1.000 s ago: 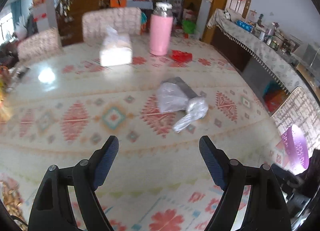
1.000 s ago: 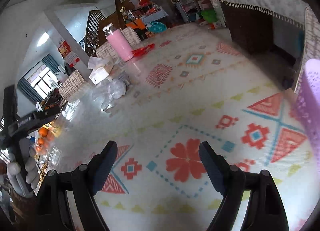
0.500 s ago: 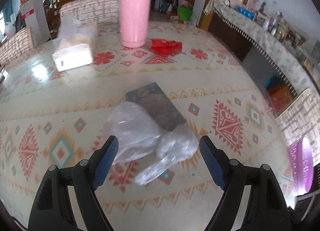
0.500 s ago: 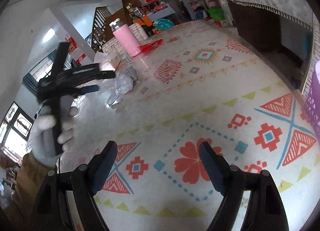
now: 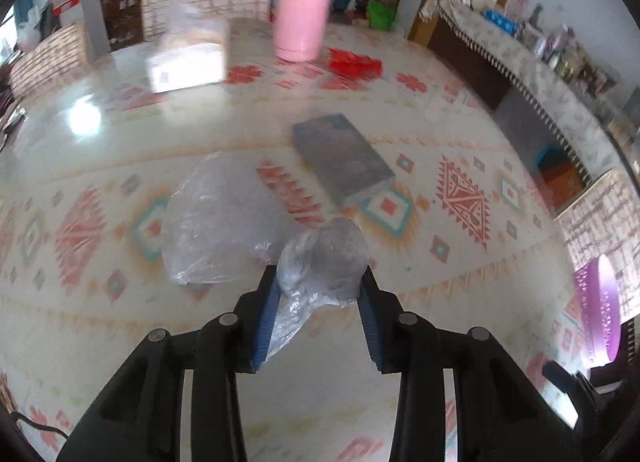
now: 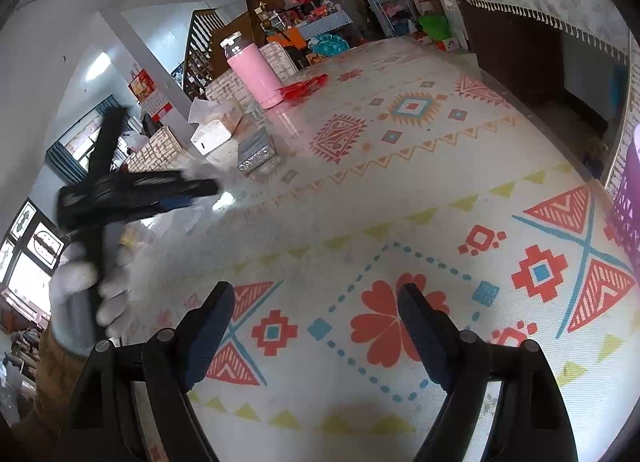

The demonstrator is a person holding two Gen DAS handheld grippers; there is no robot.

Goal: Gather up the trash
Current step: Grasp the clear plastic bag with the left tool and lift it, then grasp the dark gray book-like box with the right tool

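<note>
While left claw (image 5: 318, 302) pinches crumpled plastic bag (image 5: 320, 258), right claw (image 6: 316, 326) gapes

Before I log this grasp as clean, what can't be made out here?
- Left wrist view: contents of the crumpled plastic bag in the left gripper, hidden by cloudy film.
- Purple basket: cut off by the frame edge.
- Right wrist view: left gripper's jaws, motion-blurred.

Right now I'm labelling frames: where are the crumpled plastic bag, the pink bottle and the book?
crumpled plastic bag (image 5: 322, 258), left wrist view, bunched middle.
pink bottle (image 5: 303, 10), left wrist view, body.
book (image 5: 340, 154), left wrist view, cover.
</note>
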